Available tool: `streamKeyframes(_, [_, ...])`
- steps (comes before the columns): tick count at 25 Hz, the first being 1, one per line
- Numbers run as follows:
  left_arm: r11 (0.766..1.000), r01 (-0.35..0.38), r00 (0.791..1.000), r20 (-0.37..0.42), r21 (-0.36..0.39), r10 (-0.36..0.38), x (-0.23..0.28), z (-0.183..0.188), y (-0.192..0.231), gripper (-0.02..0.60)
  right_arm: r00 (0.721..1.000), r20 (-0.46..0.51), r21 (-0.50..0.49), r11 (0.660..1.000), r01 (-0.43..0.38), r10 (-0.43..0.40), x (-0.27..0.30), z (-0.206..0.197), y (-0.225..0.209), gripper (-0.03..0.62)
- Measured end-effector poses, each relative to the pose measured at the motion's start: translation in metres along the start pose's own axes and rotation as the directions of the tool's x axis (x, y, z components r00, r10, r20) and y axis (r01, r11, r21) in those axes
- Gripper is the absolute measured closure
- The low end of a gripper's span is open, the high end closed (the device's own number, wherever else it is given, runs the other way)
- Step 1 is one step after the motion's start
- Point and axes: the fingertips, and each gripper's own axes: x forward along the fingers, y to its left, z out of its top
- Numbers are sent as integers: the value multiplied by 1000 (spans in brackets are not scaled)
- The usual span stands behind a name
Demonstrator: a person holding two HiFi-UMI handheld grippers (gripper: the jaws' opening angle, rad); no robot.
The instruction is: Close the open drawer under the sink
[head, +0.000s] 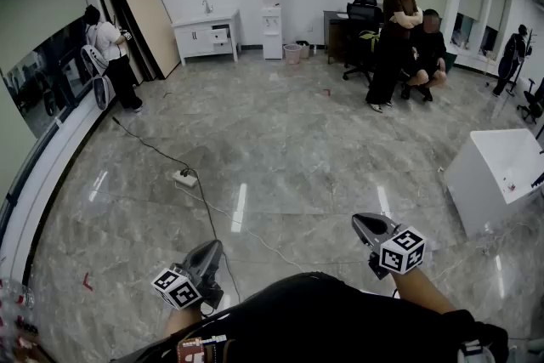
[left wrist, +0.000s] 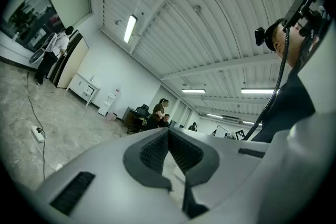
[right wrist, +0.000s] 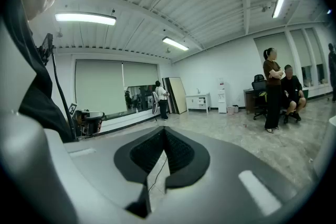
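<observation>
The white sink cabinet [head: 206,34] stands against the far wall, and one small drawer [head: 220,36] juts out of its front. It is also small and distant in the left gripper view [left wrist: 84,87] and the right gripper view [right wrist: 199,102]. My left gripper [head: 212,247] and right gripper [head: 358,222] are held low in front of me, far from the cabinet across the floor. Both are shut with nothing between their jaws; the ribbed pads meet at the tips in the left gripper [left wrist: 168,131] and the right gripper [right wrist: 163,131].
A power strip [head: 184,178] and its cable lie on the floor ahead. A white box [head: 497,178] stands at the right. One person [head: 110,55] is by the left window and two people [head: 404,34] at a desk. A water dispenser [head: 272,31] and a bin [head: 292,53] stand beside the cabinet.
</observation>
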Motion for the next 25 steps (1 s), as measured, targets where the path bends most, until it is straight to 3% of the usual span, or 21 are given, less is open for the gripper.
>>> streamKeyframes(14, [1000, 10, 1000, -10, -2, -10, 5, -1, 5, 589, 1000, 1, -4, 1000, -6, 6, 6, 2, -1, 595])
streamKeyframes(25, [1000, 20, 999, -33, 0, -20, 38, 5, -7, 589, 1000, 9, 8, 1000, 4, -4, -3, 15, -29, 595])
